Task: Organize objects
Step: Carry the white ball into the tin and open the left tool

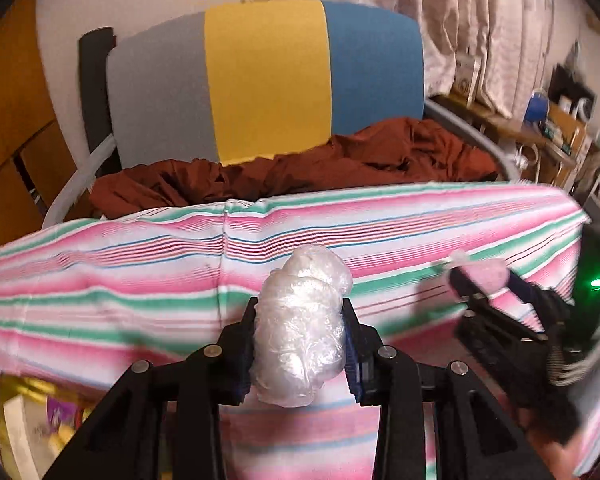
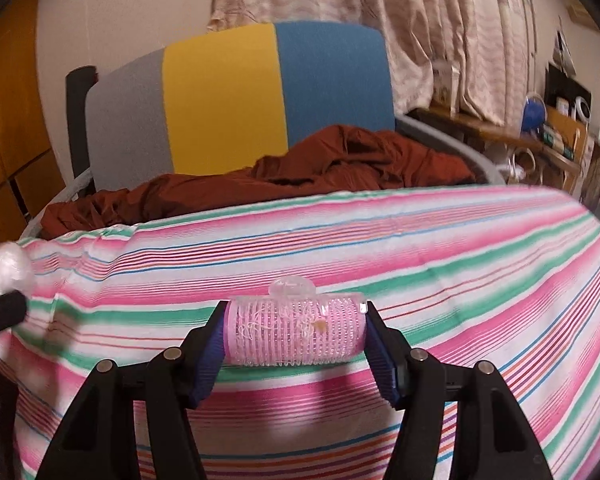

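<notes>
While both loads are up off the striped cloth [image 2: 420, 240], the left hand-held gripper [image 1: 300, 340] is clamped tight on a crumpled clear plastic wad [image 1: 302, 328] and the right hand-held gripper [image 2: 296, 340] pinches a pink hair roller [image 2: 296, 336] end to end at roughly half span, its pads on the roller's two ends. Risk: the wad is soft and slick, so it could squirm out, and the roller could pivot or pop free if the squeeze eases. Nearby: rust-red fabric [image 1: 300, 168] heaped behind the cloth, a grey-yellow-blue chair back [image 1: 266, 80], cluttered shelves [image 1: 556, 128] at right; both grippers sit close, so they could clash.
</notes>
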